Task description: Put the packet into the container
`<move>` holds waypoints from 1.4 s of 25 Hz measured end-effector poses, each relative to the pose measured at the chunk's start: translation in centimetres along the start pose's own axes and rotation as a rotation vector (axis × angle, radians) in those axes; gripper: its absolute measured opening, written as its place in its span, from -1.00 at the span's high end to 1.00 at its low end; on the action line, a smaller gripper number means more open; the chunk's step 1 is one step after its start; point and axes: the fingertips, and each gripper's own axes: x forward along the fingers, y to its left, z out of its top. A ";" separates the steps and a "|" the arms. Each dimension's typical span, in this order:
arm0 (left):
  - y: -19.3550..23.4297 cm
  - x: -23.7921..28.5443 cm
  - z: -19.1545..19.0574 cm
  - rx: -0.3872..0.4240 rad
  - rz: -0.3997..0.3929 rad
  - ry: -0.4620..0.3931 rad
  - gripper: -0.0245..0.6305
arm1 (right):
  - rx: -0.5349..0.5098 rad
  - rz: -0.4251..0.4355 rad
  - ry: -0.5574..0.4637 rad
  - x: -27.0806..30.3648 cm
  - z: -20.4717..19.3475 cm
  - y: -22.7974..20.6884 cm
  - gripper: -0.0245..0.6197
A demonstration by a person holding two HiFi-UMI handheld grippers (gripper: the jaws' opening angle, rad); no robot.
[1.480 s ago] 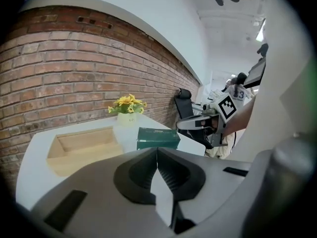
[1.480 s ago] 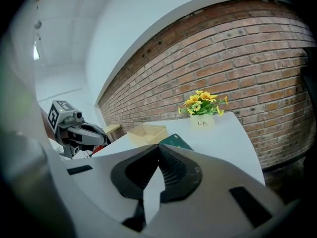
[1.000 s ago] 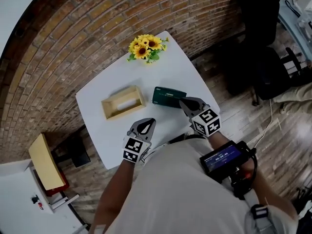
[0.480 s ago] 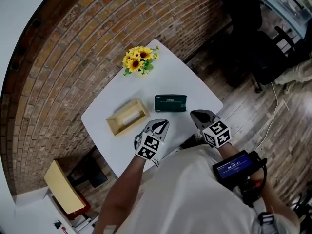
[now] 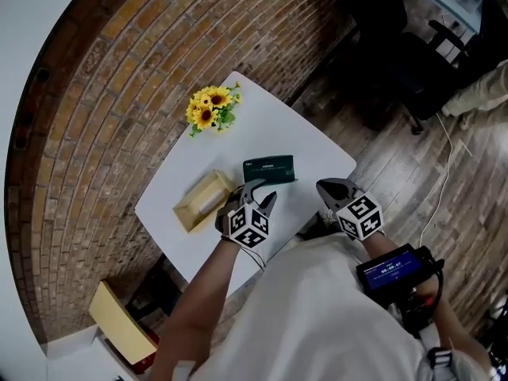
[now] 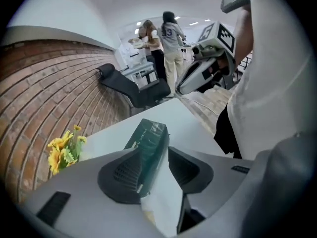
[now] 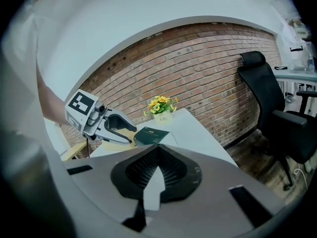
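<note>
A dark green packet [image 5: 268, 168] lies flat on the white table [image 5: 262, 125], to the right of an open wooden container [image 5: 202, 201]. My left gripper [image 5: 255, 198] points down at the packet's near edge. Its jaws have just been opening and stand apart. In the left gripper view the packet [image 6: 148, 140] shows in the gap of the left gripper [image 6: 157, 150], with no pad pressing on it. My right gripper [image 5: 337, 190] hovers by the table's near right edge, shut and empty, with the right gripper [image 7: 157, 151] aimed toward the packet [image 7: 151, 135].
A bunch of sunflowers [image 5: 208, 108] stands at the table's far corner. A brick wall curves behind the table. A black office chair [image 7: 270, 113] stands on the wooden floor to the right. Two people [image 6: 161, 43] stand far off in the room.
The left gripper moved forward toward the packet, rolled, and its jaws opened. The right gripper drew back from the packet toward the table's near right edge.
</note>
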 end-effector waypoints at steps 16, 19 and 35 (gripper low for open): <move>2.5 5.9 -1.4 0.351 -0.068 0.195 -0.19 | 0.016 -0.108 0.020 -2.6 -2.2 -3.2 0.90; 3.3 6.3 -2.0 0.380 -0.092 0.239 -0.19 | -0.020 -0.108 0.021 -1.9 -1.8 -3.1 0.90; 0.3 4.4 -0.1 0.266 -0.121 0.222 -0.08 | -0.009 -0.091 0.034 -2.8 -2.1 -2.6 0.90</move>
